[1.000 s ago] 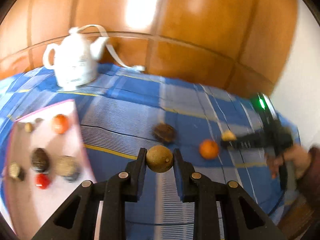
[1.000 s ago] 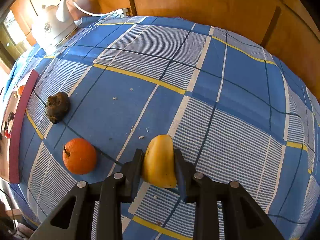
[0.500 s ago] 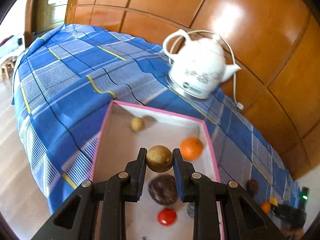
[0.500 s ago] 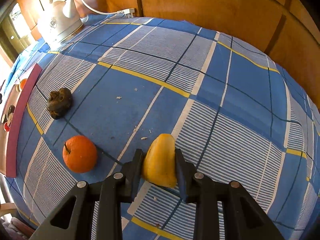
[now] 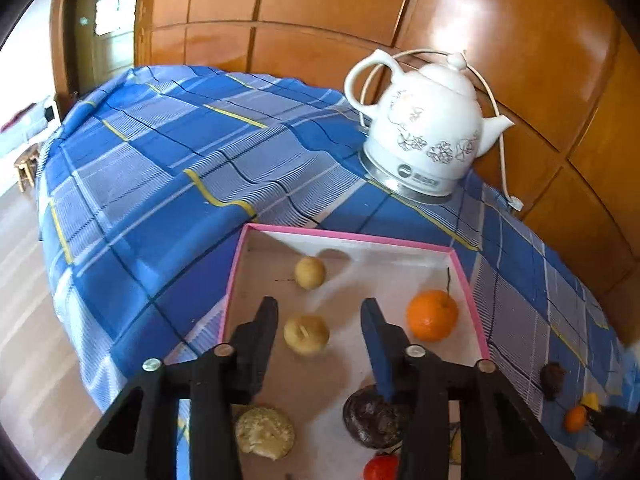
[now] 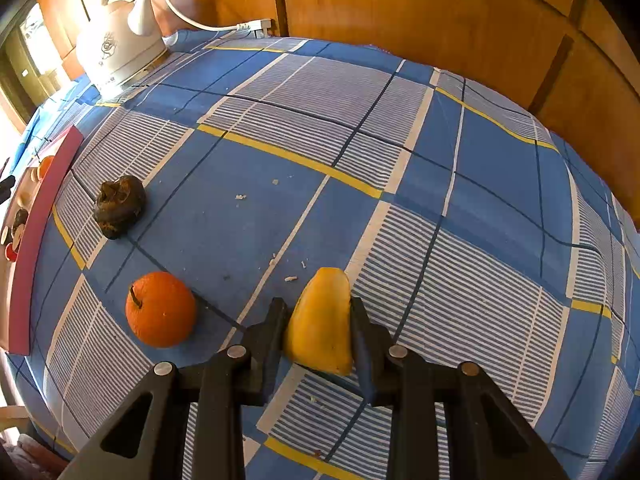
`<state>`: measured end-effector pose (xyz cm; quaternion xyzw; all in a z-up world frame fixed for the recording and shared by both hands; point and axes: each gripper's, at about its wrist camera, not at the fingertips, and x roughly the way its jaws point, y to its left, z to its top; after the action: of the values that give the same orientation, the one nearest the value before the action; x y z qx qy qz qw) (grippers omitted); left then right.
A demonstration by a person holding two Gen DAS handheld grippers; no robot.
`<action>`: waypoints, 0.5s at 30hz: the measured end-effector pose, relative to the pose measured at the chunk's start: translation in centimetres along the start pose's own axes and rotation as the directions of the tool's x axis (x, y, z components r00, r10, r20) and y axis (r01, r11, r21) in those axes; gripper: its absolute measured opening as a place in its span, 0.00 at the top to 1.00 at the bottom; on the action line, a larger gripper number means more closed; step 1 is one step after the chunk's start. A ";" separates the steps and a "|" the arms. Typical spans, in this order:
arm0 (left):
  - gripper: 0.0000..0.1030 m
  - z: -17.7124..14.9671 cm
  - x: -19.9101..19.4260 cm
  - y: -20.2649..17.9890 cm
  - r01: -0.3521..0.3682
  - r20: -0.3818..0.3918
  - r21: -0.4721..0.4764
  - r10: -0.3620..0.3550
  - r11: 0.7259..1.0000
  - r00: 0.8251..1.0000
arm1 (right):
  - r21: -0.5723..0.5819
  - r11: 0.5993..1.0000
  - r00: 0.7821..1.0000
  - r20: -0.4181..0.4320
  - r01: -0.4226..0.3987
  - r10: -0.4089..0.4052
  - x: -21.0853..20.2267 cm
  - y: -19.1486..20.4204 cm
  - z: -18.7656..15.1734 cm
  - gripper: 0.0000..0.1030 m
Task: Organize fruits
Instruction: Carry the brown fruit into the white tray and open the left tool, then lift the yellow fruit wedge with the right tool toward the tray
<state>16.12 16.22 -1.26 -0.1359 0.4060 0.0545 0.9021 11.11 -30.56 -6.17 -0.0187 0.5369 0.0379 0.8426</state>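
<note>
My left gripper point(image 5: 319, 314) is open over the pink-rimmed box point(image 5: 344, 237). A tan round fruit point(image 5: 306, 334) lies on the box floor between its fingers, untouched. The box also holds a small tan fruit point(image 5: 309, 273), an orange point(image 5: 431, 314), a dark fruit point(image 5: 372, 420), a pale rough fruit point(image 5: 264, 432) and a red fruit point(image 5: 380, 468). My right gripper point(image 6: 319, 312) is shut on a yellow fruit piece point(image 6: 320, 322) at the blue checked cloth. An orange point(image 6: 160, 309) and a dark wrinkled fruit point(image 6: 119, 205) lie on the cloth to its left.
A white kettle point(image 5: 426, 136) with a cord stands behind the box, against the wooden wall; it also shows in the right wrist view point(image 6: 120, 46). The box's pink side point(image 6: 36, 236) is at the far left there. The table edge drops to the floor left of the box.
My left gripper swung from the cloth to over the box, then opened and let go of the tan round fruit, which now lies in the box. My right gripper stays shut on the yellow piece.
</note>
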 end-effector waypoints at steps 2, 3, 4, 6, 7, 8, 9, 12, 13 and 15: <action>0.57 -0.5 -0.6 -0.1 -0.020 0.002 0.008 0.020 1.000 1.000 | 0.001 1.000 1.000 0.001 0.001 -0.001 0.0 -0.1 0.0 0.68; 0.57 -0.9 -1.0 -0.1 -0.036 0.004 0.010 0.036 0.999 0.999 | 0.000 1.000 1.000 0.001 0.001 -0.001 0.0 -0.1 0.0 0.68; 0.57 -1.2 -1.4 -0.1 -0.047 0.009 0.013 0.047 0.999 0.999 | -0.002 1.000 1.000 0.001 0.002 -0.002 -0.1 -0.1 0.0 0.68; 0.57 -2.0 -2.4 -0.1 -0.063 0.023 0.010 0.063 0.998 0.998 | -0.004 1.000 1.000 0.002 0.004 -0.004 -0.1 -0.1 0.1 0.68; 0.57 -2.5 -2.9 -0.1 -0.069 0.026 0.007 0.069 0.998 0.997 | -0.005 1.000 1.000 0.002 0.006 -0.006 -0.1 0.0 0.0 0.68; 0.57 -2.8 -3.2 -0.2 -0.071 0.028 0.008 0.071 0.997 0.997 | -0.008 1.000 1.000 0.003 0.009 -0.009 -0.1 0.0 0.0 0.68; 0.57 -3.2 -3.6 -0.3 -0.074 0.032 0.010 0.074 0.997 0.997 | -0.010 1.000 1.000 0.003 0.011 -0.011 -0.1 0.0 0.0 0.68; 0.55 -4.4 -4.7 -0.8 -0.091 0.041 0.007 0.091 0.996 0.995 | -0.007 1.000 1.000 0.004 0.012 -0.012 -0.1 0.1 0.0 0.68; 0.54 -4.7 -4.9 -0.9 -0.090 0.040 0.002 0.090 0.996 0.995 | -0.007 1.000 1.000 0.005 0.012 -0.012 -0.1 0.1 0.0 0.68; 0.53 -5.1 -5.3 -1.2 -0.091 0.041 0.002 0.090 0.996 0.995 | -0.010 1.000 1.000 0.006 0.015 -0.015 -0.1 0.1 0.0 0.68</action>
<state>9.18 13.62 -0.28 -0.1144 0.3934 0.0973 0.9070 11.05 -30.44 -6.06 -0.0269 0.5339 0.0343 0.8444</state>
